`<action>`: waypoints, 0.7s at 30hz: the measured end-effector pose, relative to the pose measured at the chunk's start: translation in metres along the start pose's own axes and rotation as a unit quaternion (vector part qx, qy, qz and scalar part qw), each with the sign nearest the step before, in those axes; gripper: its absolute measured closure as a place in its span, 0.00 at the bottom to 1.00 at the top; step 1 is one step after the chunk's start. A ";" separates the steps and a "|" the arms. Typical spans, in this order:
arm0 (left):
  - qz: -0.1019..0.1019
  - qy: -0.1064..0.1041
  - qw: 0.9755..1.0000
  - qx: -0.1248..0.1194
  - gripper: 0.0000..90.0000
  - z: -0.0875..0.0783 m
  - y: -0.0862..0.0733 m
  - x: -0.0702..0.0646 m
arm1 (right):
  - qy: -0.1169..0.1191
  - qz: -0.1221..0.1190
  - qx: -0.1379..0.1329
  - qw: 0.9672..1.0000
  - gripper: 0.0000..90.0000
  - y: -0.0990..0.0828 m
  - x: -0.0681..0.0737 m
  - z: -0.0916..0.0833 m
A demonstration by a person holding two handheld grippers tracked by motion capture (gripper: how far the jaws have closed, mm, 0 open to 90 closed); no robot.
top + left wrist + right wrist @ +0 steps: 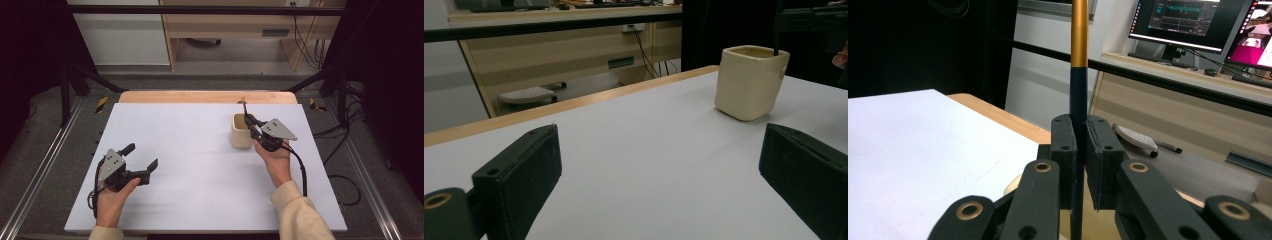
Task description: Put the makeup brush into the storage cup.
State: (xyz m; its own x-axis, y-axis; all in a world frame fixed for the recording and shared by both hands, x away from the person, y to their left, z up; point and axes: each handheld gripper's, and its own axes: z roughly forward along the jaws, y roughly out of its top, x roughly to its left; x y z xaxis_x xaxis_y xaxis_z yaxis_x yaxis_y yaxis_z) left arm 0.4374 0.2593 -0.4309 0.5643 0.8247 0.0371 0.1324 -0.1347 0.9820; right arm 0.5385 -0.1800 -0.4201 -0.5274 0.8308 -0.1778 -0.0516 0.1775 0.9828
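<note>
While R tongs (1080,165) clamp slim black-gold stick (1079,75) | L tongs (141,156) released | squarish matte cream cup (240,131)

Cup (241,131) on bench (200,165), right of frame centre; stick (245,107) standing in cup; right tongs (251,122) above it; left tongs (142,157) lower left.

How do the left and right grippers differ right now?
The left gripper has its jaws wide open with nothing between them; the right gripper is shut on a thin black-and-gold stick. The left sits low at the table's near left, the right beside the cream cup. Both are hand-held.
</note>
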 end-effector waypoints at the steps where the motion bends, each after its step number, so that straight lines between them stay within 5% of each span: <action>1: 0.000 0.000 1.000 0.000 0.03 0.000 0.000 0.000 | 0.001 0.000 0.001 1.000 0.93 -0.001 0.001 0.000; 21: 0.002 -0.001 1.000 0.001 0.03 0.000 0.000 -0.001 | -0.001 0.001 0.015 1.000 0.93 -0.005 0.000 0.002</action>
State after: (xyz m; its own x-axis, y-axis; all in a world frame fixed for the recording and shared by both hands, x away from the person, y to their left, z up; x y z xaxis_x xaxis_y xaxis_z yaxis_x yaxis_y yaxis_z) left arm 0.4374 0.2585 -0.4310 0.5657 0.8236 0.0401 0.1327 -0.1390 0.9814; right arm 0.5404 -0.1805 -0.4254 -0.5256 0.8325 -0.1752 -0.0252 0.1905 0.9814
